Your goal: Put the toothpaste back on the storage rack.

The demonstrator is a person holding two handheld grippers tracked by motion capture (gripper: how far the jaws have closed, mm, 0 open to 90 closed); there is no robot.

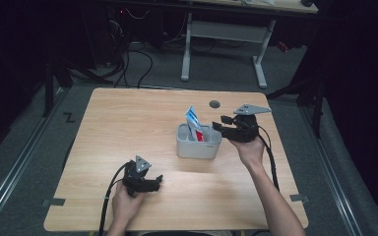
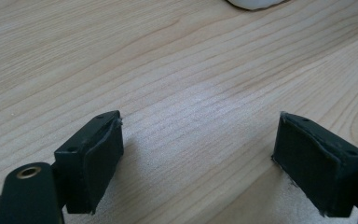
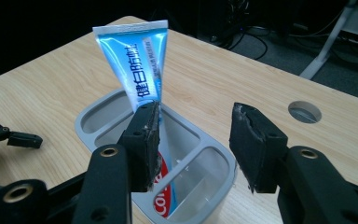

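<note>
Right now your right gripper (image 3: 193, 144) hovers over the near end of the grey holder (image 3: 98, 109), its jaws about half open with nothing between them; the blue toothpaste tube (image 3: 137, 70) leans upright in the holder's middle compartment, just behind one jaw, and a red tube lies lower inside. You seem to be at the reach for the blue tube, so shift sideways until it sits between the pads, then close. Your left gripper (image 2: 198, 154) rests wide open and empty on the table (image 2: 168, 60).
</note>
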